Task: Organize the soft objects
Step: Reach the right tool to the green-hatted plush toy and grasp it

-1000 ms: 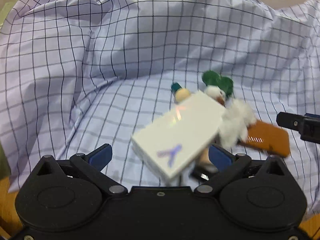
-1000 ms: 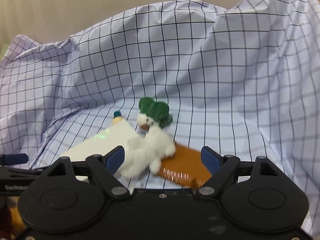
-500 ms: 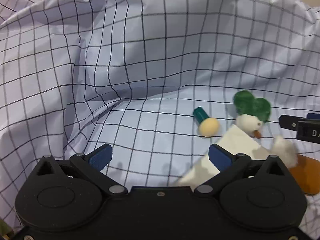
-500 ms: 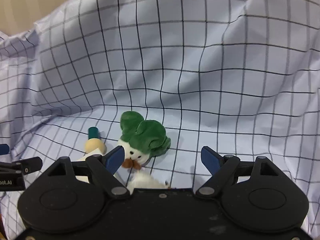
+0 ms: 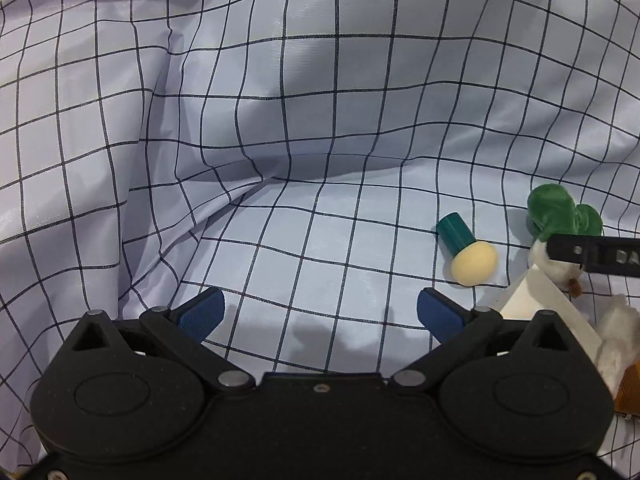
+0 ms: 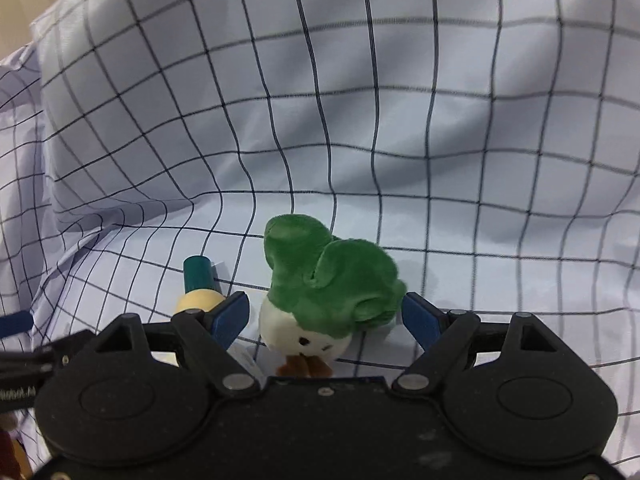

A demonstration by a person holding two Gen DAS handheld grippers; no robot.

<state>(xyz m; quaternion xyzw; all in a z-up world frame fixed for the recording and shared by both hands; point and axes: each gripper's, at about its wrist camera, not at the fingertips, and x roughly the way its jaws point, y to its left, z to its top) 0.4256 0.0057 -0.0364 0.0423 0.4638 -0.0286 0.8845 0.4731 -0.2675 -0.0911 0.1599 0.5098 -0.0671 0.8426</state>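
A plush toy (image 6: pixel 332 280) with a green leafy top and a white face lies on the checked cloth (image 6: pixel 360 140), between the fingers of my right gripper (image 6: pixel 326 316). That gripper is open; its blue pads (image 6: pixel 230 316) stand on either side of the toy, and no squeeze shows. Just left of the toy lies a sponge applicator (image 6: pixel 198 276) with a teal handle and a cream head. My left gripper (image 5: pixel 320 312) is open over bare cloth with nothing between its fingers. In the left wrist view the applicator (image 5: pixel 466 254) and the plush toy (image 5: pixel 560 216) lie to its right.
A white box (image 5: pixel 536 304), a white fluffy piece (image 5: pixel 616 332) and an orange item (image 5: pixel 630 388) crowd the right edge of the left wrist view. The cloth (image 5: pixel 240 120) rises in folds behind and at the left. One right gripper finger (image 5: pixel 592 254) crosses the plush toy.
Both grippers have come down closer to the cloth. The left view has swung away from the white box, now at its right edge. The right gripper has come astride the plush toy.
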